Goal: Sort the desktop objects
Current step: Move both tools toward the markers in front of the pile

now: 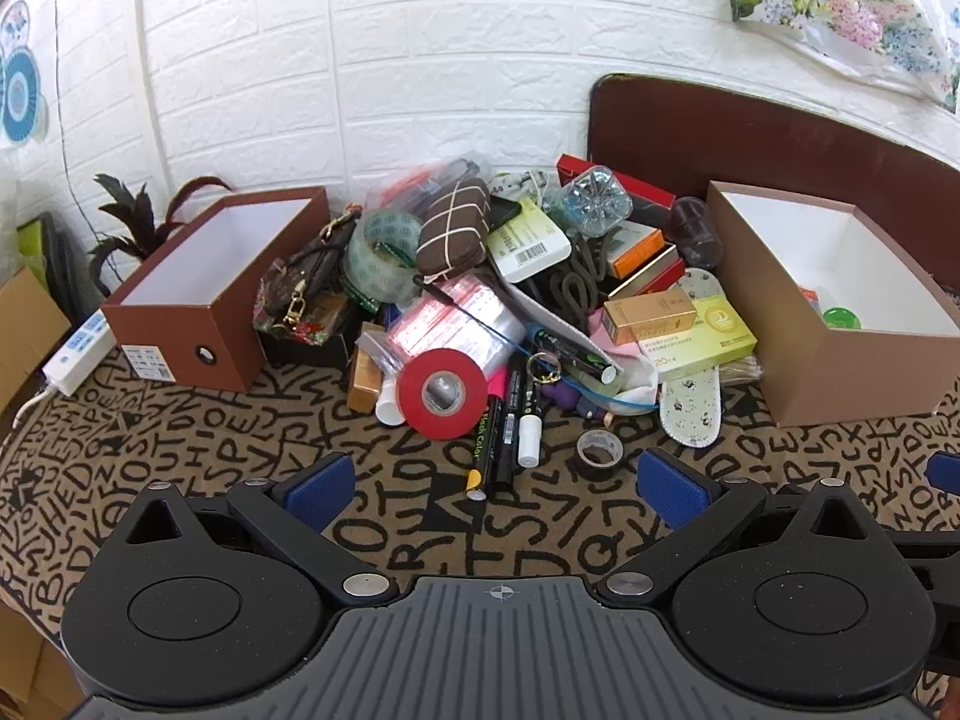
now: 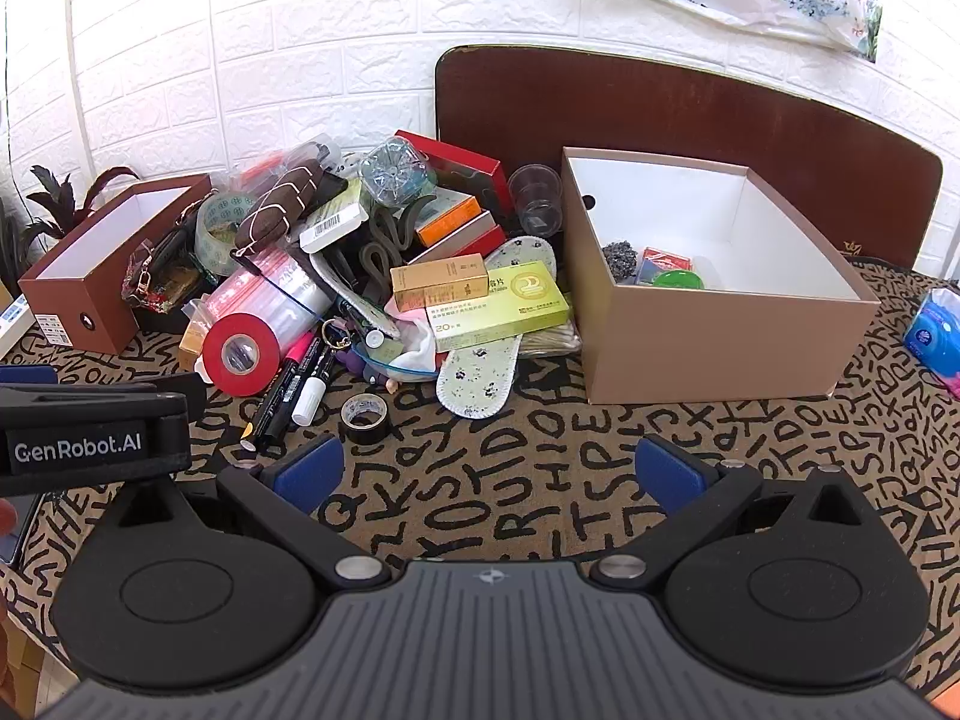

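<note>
A pile of desk clutter lies between two boxes: a red tape roll (image 1: 443, 393) (image 2: 240, 354), markers (image 1: 503, 438) (image 2: 288, 390), a small black tape roll (image 1: 599, 451) (image 2: 365, 417), a clear tape roll (image 1: 378, 252), a gold carton (image 1: 651, 315) (image 2: 439, 281) and a green medicine box (image 2: 501, 306). My left gripper (image 1: 495, 489) is open and empty, just short of the markers. My right gripper (image 2: 489, 474) is open and empty over the cloth in front of the pile.
A dark brown box (image 1: 216, 288) (image 2: 90, 276) stands left of the pile. A tan box (image 1: 840, 324) (image 2: 714, 306) at the right holds a few small items. A power strip (image 1: 78, 354) lies far left, a blue tissue pack (image 2: 933, 333) far right. The left gripper's body (image 2: 90, 432) shows at the right wrist view's left edge.
</note>
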`<action>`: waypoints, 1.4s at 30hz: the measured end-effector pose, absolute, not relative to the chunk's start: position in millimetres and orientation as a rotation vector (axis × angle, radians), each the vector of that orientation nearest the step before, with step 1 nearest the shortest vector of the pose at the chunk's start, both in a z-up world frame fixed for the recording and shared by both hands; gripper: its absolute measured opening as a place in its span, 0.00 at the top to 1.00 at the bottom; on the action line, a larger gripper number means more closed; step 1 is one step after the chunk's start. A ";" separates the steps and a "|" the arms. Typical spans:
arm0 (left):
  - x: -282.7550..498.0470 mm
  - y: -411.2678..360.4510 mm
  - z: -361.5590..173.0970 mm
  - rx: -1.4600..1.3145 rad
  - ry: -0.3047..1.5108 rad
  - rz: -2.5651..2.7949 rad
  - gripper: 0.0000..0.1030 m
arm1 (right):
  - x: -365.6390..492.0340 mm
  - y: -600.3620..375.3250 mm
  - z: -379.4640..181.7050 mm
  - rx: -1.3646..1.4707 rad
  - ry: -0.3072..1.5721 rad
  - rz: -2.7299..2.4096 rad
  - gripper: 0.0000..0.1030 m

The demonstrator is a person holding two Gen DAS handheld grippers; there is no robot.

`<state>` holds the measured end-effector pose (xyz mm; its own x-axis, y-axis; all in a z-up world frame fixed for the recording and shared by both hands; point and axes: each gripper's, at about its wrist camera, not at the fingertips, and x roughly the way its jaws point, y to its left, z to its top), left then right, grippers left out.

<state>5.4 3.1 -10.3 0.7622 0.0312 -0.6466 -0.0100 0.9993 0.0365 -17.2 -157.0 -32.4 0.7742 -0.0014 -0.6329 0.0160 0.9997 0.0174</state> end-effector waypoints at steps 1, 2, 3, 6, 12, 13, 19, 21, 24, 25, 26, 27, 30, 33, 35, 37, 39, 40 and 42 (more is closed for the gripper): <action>5.3 3.4 -10.7 0.031 0.704 0.022 0.00 | -17.3 -156.7 -32.3 0.021 0.684 -0.009 0.00; 5.1 3.3 -11.3 0.031 0.703 0.023 0.00 | -17.0 -156.0 -32.5 0.020 0.685 -0.009 0.00; 5.0 3.3 -11.3 0.030 0.703 0.023 0.00 | -16.6 -155.9 -32.4 0.020 0.686 -0.009 0.00; 5.8 4.0 -11.5 0.029 0.707 0.023 0.00 | -15.7 -155.4 -33.4 0.018 0.688 -0.008 0.00; 9.6 6.3 -13.4 0.026 0.716 0.022 0.00 | -12.5 -152.5 -35.9 0.013 0.694 -0.003 0.00; 9.5 6.3 -13.7 0.027 0.715 0.022 0.00 | -11.9 -152.2 -36.3 0.014 0.694 -0.002 0.00; 12.0 7.7 -14.9 0.026 0.720 0.022 0.00 | -4.7 -151.5 -38.5 0.023 0.704 0.003 0.00; 13.7 8.4 -15.3 0.026 0.722 0.021 0.00 | -2.9 -150.8 -39.4 0.023 0.704 0.005 0.00; 17.6 9.3 -16.4 0.028 0.727 0.023 0.00 | 1.1 -149.9 -41.6 0.023 0.709 0.009 0.00; 20.4 10.1 -17.1 0.028 0.730 0.023 0.00 | 3.0 -149.9 -42.4 0.025 0.711 0.011 0.00; 23.4 10.8 -18.2 0.027 0.734 0.023 0.00 | 4.6 -149.6 -43.2 0.026 0.713 0.012 0.00; 26.5 11.6 -19.2 0.026 0.739 0.023 0.00 | 6.4 -149.4 -44.3 0.028 0.715 0.012 0.00; 34.9 13.2 -23.8 0.024 0.754 0.023 0.00 | 11.5 -148.9 -48.2 0.029 0.727 0.013 0.00; 40.6 14.3 -29.0 0.021 0.765 0.026 0.00 | 18.3 -147.8 -52.0 0.029 0.738 0.015 0.00; 45.3 15.2 -32.1 0.019 0.774 0.029 0.00 | 23.4 -147.3 -54.7 0.030 0.748 0.017 0.00; 50.7 16.5 -35.5 0.017 0.784 0.032 0.00 | 29.2 -146.1 -57.7 0.030 0.757 0.020 0.00; 56.2 17.3 -38.5 0.015 0.796 0.036 0.00 | 35.4 -144.9 -61.0 0.031 0.768 0.023 0.00; 59.3 17.8 -39.5 0.013 0.802 0.037 0.00 | 38.4 -144.4 -62.5 0.030 0.772 0.024 0.00; 64.4 19.1 -42.2 0.009 0.811 0.038 0.00 | 43.9 -143.8 -65.0 0.028 0.781 0.027 0.00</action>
<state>64.4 19.1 -42.2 0.6884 0.0377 -0.7243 -0.0310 0.9993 0.0226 43.9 -143.8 -65.0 0.7098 0.0343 -0.7036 -0.0137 0.9993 0.0349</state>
